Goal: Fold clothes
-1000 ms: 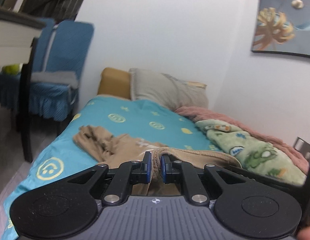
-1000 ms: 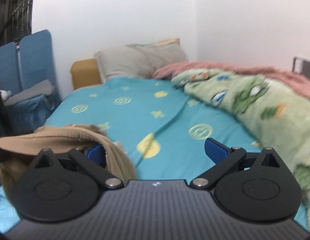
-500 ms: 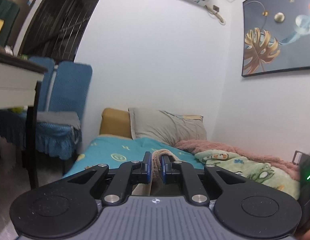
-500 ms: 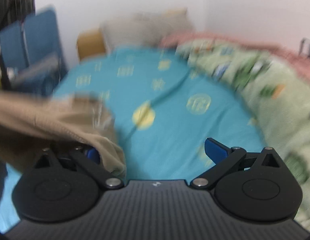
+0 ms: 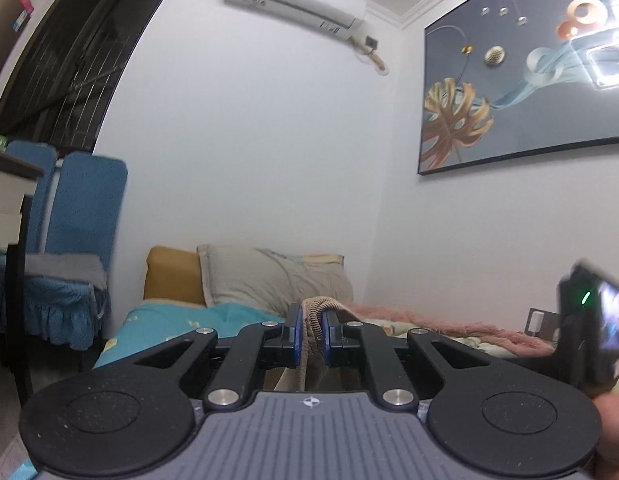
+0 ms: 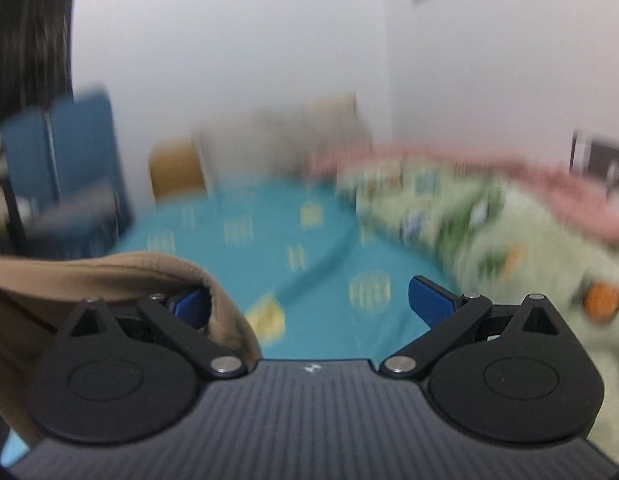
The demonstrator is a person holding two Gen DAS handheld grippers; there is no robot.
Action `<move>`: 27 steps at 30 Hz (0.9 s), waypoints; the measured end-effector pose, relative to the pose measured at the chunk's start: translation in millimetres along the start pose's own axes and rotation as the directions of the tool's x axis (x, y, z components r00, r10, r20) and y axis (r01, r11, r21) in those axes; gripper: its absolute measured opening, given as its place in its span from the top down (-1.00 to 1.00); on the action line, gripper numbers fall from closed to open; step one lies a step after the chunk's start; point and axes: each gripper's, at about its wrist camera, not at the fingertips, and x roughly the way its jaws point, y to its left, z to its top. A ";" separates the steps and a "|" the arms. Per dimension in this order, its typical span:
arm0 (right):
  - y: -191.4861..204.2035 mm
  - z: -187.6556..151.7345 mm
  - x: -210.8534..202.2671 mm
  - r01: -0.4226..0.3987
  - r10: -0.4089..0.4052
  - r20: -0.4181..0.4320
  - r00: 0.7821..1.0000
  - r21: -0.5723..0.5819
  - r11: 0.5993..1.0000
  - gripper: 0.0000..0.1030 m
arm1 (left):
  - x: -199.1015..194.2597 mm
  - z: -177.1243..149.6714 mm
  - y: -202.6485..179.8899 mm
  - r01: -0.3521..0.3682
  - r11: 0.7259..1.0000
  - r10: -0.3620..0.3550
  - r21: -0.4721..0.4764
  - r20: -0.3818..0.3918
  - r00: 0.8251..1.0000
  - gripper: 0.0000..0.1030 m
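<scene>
1. Left gripper (image 5: 309, 334): blue pads pinch the tan ribbed-knit garment (image 5: 314, 316), held clear above the teal sheet (image 5: 169, 318).
2. Right gripper (image 6: 309, 304): jaws spread wide (nothing pinched); soft cloth drapes over its left finger (image 6: 189, 304).

Our left wrist view looks level along its jaws toward the pillows (image 5: 269, 280) and far wall, low over the bed (image 5: 169, 316). Our right wrist view tilts down over the same bed (image 6: 309, 248), blurred; both share pillows and the blue chairs (image 5: 85, 216).

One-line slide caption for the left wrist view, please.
Left gripper clamped on the ribbed hem of a tan knit garment, pointing level toward the grey pillow.
</scene>
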 end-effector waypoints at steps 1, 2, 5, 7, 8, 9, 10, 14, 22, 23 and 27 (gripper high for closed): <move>-0.3 -4.1 11.6 -0.023 0.023 -0.084 0.996 0.006 1.000 -1.00 | 3.1 -0.9 4.0 -0.015 1.000 0.015 -0.007 -0.006 1.000 0.80; -1.3 -7.7 22.3 -0.043 0.046 -0.161 0.986 0.016 0.999 -1.00 | 5.3 -0.9 8.2 -0.027 1.000 0.027 -0.011 -0.008 1.000 0.80; -15.6 -6.2 32.0 -0.083 0.105 -0.237 0.966 0.102 0.991 -1.00 | 10.2 0.4 20.5 -0.053 0.998 0.053 -0.029 -0.012 0.999 0.80; -26.6 3.1 23.5 -0.108 0.141 -0.193 0.971 0.169 0.980 -1.00 | 10.8 2.8 25.7 -0.050 0.998 0.049 -0.049 -0.009 0.999 0.80; -31.2 9.5 14.8 -0.113 0.141 -0.141 0.980 0.188 0.976 -1.00 | 10.4 4.1 25.6 -0.040 0.998 0.040 -0.048 -0.003 0.999 0.80; -32.3 15.3 3.7 -0.111 0.125 -0.068 0.990 0.181 0.977 -1.00 | 9.0 4.0 23.8 -0.028 0.999 0.028 -0.040 0.007 1.000 0.80; -33.0 20.8 -7.4 -0.108 0.109 0.006 0.994 0.172 0.979 -1.00 | 7.2 6.7 20.0 -0.017 0.999 0.018 -0.030 0.019 1.000 0.80; -29.2 30.9 -43.7 -0.083 0.058 0.278 0.959 0.080 0.993 -1.00 | 1.0 9.4 12.7 0.007 1.000 -0.006 -0.022 0.048 0.999 0.80; -9.7 -2.7 27.7 -0.076 0.071 -0.212 0.975 -0.012 0.997 -1.00 | 3.9 6.1 16.5 -0.013 0.999 0.014 -0.037 0.017 1.000 0.80; -4.5 -14.3 38.6 -0.104 0.098 -0.291 0.952 -0.003 0.995 -1.00 | 4.4 5.0 16.3 -0.017 0.999 0.017 -0.029 0.013 1.000 0.80; 10.1 -46.7 62.1 -0.129 0.152 -0.457 0.877 0.079 0.988 -1.00 | 10.6 1.2 19.6 -0.065 0.998 0.064 -0.019 -0.026 0.998 0.79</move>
